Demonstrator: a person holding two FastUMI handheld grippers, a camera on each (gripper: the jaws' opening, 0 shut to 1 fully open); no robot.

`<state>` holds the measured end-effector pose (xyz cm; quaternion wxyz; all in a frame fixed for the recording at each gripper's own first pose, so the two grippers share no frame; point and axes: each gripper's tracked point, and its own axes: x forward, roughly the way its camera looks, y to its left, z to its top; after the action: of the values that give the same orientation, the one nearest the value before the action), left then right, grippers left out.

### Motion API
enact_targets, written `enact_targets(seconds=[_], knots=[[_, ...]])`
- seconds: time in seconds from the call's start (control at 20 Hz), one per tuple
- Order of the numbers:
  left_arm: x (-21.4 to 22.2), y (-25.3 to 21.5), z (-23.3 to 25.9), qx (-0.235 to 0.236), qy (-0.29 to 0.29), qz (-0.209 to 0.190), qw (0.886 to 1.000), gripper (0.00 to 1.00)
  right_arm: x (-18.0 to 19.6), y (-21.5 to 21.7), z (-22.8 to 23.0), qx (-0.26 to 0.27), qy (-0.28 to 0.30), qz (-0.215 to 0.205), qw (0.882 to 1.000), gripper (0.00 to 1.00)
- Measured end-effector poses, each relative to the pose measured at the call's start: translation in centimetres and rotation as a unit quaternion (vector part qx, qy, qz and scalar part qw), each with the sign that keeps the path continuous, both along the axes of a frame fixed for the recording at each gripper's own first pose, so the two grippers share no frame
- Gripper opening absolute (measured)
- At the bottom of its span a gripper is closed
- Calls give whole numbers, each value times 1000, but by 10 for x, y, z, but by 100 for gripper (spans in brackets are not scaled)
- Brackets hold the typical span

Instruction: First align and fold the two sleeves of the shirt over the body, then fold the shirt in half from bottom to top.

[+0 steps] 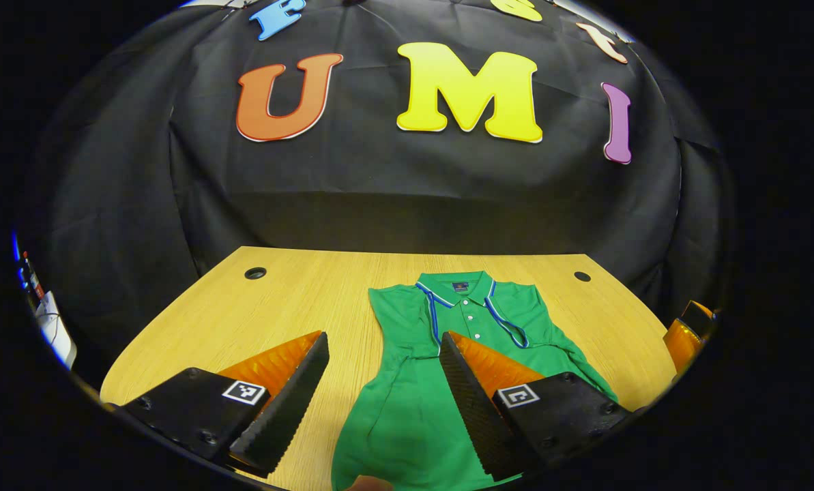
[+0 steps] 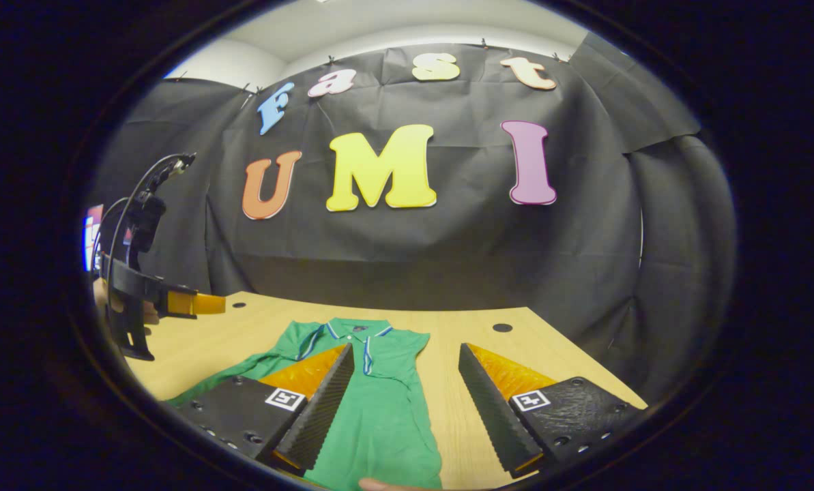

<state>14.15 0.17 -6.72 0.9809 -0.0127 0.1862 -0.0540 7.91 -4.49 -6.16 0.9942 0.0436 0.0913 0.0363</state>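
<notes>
- Left gripper view: I count 1 shirt (image 1: 420, 382) flat on the table (image 1: 297, 293), 2 holes (image 1: 255, 273).
- Left gripper (image 1: 383, 402) and right gripper (image 2: 407, 409): jaws apart, above it, holding nothing.

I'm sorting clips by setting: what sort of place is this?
Probably a staged recording booth, not a home: black cloth backdrop pinned as a wall, a bare light wooden table with round cable holes, and one green polo shirt laid flat.
</notes>
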Motion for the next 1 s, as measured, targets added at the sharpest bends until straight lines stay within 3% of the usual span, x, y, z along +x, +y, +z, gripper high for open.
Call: enact_targets(seconds=[0.3, 0.65, 1.0], knots=[[-83, 15, -15, -29, -8, -6, 1000, 100, -57, -13, 3, -35, 2, -16, 999, 95], [-150, 42, -94, -15, 13, 12, 1000, 100, -127, -25, -74, -73, 45, -13, 996, 95], [-177, 22, -147, -14, 48, -6, 999, 100, -140, -29, -156, -41, 137, -20, 990, 98]])
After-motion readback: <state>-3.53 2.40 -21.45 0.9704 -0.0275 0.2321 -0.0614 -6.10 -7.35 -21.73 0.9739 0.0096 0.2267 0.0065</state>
